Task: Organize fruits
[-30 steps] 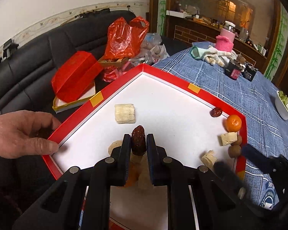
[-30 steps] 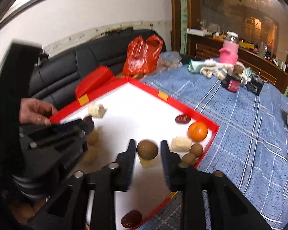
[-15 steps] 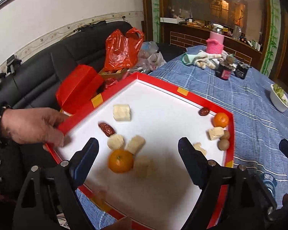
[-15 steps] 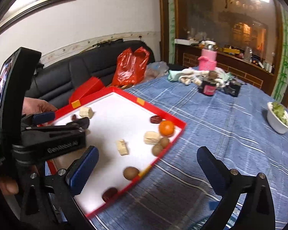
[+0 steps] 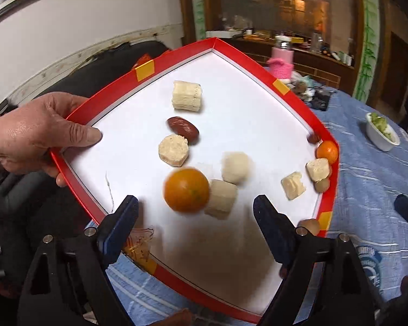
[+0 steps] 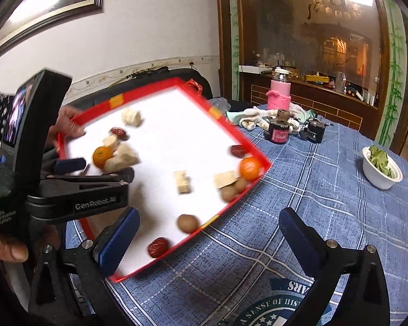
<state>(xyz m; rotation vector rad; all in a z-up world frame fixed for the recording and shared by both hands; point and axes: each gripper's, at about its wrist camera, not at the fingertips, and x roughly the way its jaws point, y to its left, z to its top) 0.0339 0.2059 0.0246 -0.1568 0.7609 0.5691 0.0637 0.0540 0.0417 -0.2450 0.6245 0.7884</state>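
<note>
Your way into the red tray [image 5: 261, 66] is crowded: orange [image 5: 186, 190] and banana pieces [image 5: 221, 198] sit ahead, a hand [image 5: 32, 138] blocks its left rim; the tray's white middle lies open.

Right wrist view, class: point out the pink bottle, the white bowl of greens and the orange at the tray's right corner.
pink bottle [image 6: 279, 92], right wrist view, on its knitted pink sleeve.
white bowl [image 6: 378, 175], right wrist view, on its outer wall.
orange [image 6: 249, 168], right wrist view, on its peel's centre.

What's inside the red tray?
In the red tray: two oranges, one big and one by the rim, pale banana chunks, dark red dates and small brown fruits. The hand-held gripper hides part of the near edge.
</note>
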